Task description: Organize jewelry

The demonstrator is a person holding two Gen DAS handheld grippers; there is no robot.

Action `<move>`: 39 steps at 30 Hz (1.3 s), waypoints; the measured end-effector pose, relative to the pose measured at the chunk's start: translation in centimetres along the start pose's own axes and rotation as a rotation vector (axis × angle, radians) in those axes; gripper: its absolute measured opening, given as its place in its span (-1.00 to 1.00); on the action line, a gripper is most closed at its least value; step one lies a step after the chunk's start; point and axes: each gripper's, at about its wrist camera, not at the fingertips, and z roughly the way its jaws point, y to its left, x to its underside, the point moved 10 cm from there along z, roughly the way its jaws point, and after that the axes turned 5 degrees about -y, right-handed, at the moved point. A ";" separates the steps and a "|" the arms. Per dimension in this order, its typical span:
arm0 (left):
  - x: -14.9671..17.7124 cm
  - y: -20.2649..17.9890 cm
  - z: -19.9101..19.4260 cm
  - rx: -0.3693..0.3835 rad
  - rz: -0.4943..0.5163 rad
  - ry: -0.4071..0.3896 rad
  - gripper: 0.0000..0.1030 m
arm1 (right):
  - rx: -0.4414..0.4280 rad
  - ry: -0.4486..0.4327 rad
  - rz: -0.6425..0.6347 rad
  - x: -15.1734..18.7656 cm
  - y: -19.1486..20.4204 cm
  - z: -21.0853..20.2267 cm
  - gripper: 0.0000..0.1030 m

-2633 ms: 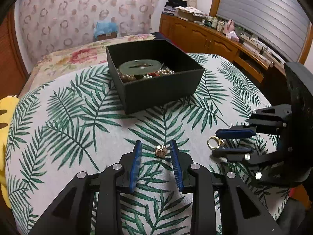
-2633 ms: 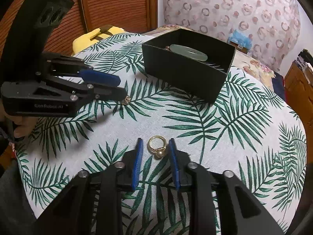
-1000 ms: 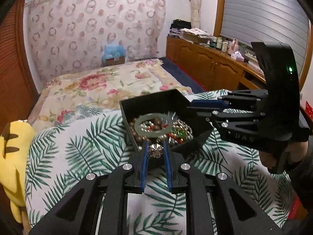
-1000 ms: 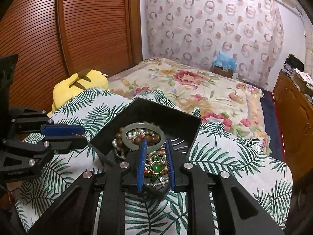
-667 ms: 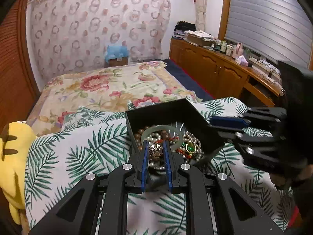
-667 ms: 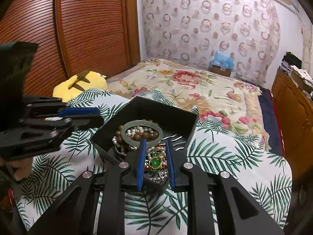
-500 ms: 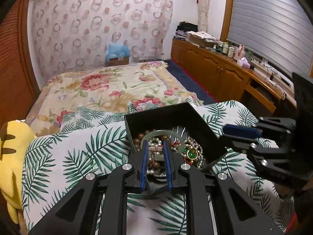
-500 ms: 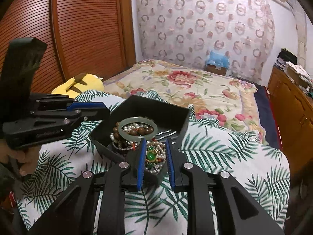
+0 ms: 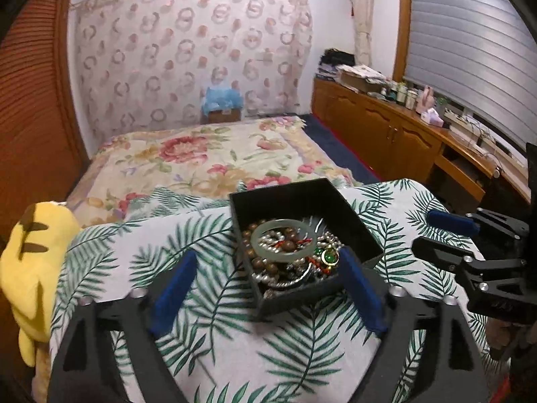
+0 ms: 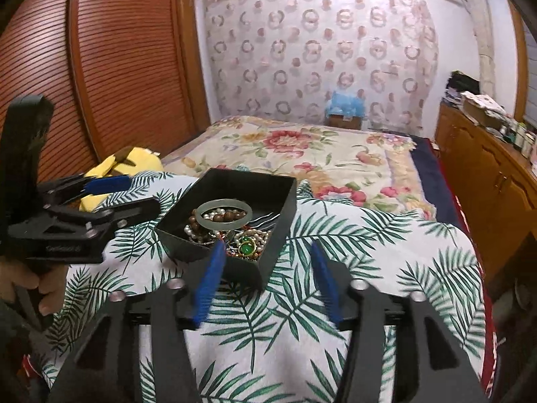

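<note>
A black open box (image 9: 362,231) (image 10: 278,231) stands on the palm-leaf cloth and holds a heap of jewelry: a pale green jade bangle (image 9: 258,245) (image 10: 204,216) on top, brown beads, pearls and a green-stone piece (image 9: 329,257) (image 10: 247,249). My left gripper (image 9: 266,285) is open and empty, held above the box's near corner. My right gripper (image 10: 266,280) is open and empty, just short of the box's near corner. Each gripper shows in the other's view: the right one (image 9: 449,235) at the right, the left one (image 10: 131,194) at the left.
A yellow plush toy (image 9: 30,268) (image 10: 120,164) lies at the left edge of the leaf cloth (image 9: 151,268). Behind is a floral bedspread (image 9: 201,158). A wooden cabinet (image 9: 402,141) runs along the right; a slatted wooden door (image 10: 100,67) is on the left.
Both grippers have opened wide over the box. The flower-shaped piece the left one held and the ring the right one carried are out of the fingers. Both have drawn back slightly.
</note>
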 end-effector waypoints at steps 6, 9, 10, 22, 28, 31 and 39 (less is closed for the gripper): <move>1.3 0.4 -3.5 -0.043 -0.025 -0.034 0.85 | 0.043 -0.042 0.011 0.3 0.4 -2.6 0.46; 2.0 0.4 -5.1 -0.050 -0.031 -0.046 0.85 | 0.043 -0.067 0.015 0.6 1.2 -4.0 0.56; 2.2 0.4 -5.6 -0.057 -0.030 -0.046 0.85 | 0.043 -0.073 0.017 0.5 1.4 -4.5 0.59; 3.4 -0.5 -11.0 -0.086 -0.029 -0.105 0.85 | 0.096 -0.186 0.048 0.2 2.8 -10.4 0.95; 3.2 -0.6 -13.2 -0.096 -0.031 -0.141 0.85 | 0.129 -0.231 0.050 0.0 2.7 -12.8 0.95; 3.1 -0.8 -14.0 -0.100 -0.025 -0.158 0.85 | 0.141 -0.246 0.056 -0.1 2.5 -13.4 0.95; 2.9 -1.1 -14.8 -0.106 -0.023 -0.175 0.85 | 0.153 -0.250 0.069 0.1 2.0 -13.8 0.95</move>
